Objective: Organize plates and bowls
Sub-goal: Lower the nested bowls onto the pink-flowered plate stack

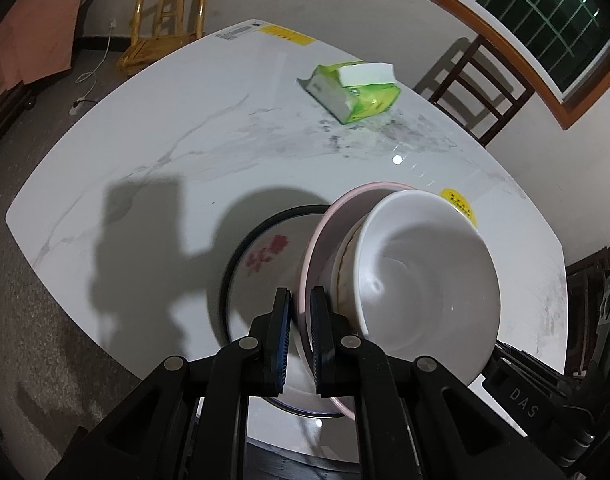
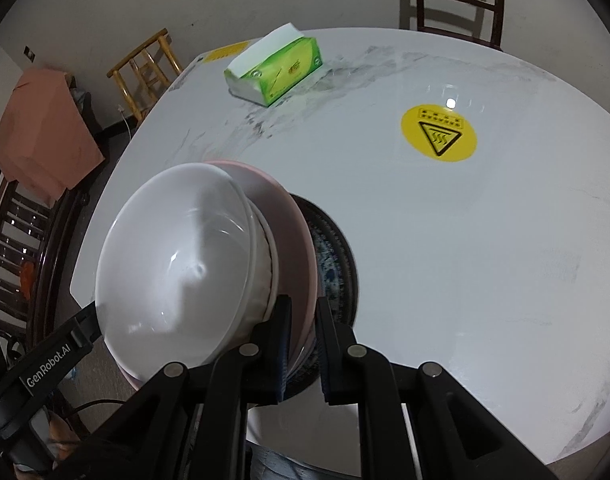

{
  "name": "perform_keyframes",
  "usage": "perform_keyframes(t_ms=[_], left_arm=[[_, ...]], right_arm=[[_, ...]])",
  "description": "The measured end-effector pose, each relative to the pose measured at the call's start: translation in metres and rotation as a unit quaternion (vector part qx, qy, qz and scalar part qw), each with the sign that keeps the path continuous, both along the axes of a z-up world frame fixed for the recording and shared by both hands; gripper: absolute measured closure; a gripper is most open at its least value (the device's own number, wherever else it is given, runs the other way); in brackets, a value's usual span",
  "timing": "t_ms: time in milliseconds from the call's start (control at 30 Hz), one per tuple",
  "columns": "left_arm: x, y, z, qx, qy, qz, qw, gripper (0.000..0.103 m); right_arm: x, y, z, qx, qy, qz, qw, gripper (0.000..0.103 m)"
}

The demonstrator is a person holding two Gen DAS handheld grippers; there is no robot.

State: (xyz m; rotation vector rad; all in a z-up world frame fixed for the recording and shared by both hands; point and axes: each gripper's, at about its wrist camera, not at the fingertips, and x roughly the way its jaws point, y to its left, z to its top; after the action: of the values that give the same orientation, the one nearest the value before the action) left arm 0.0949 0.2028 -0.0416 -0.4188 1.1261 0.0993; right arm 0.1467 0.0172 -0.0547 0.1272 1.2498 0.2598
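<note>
Both grippers point steeply down, each clamped on the rim of the pink plate (image 1: pixel 311 264): left gripper (image 1: pixel 301 300), right gripper (image 2: pixel 303 308). White bowls (image 1: pixel 421 272) sit stacked in it, above the dark-rimmed plate (image 1: pixel 261 256) on the bench (image 1: pixel 185 140).

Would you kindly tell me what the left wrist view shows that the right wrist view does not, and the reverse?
Only the left wrist view shows the window and the red flower print on the dark-rimmed plate.

Only the right wrist view shows the yellow sticker's hot-surface triangle symbol in full.

Both show the pink plate carrying stacked white bowls, with the left gripper and right gripper each shut on its rim, plus the green tissue pack on the marble table.
</note>
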Motion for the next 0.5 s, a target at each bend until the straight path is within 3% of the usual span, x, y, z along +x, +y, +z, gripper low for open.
perform_keyframes(t_ms=[500], left_arm=[[0.006, 0.019, -0.018, -0.019, 0.007, 0.003, 0.9998, 0.097]], right_arm=[[0.007, 0.017, -0.008, -0.014, 0.005, 0.002, 1.000, 0.091]])
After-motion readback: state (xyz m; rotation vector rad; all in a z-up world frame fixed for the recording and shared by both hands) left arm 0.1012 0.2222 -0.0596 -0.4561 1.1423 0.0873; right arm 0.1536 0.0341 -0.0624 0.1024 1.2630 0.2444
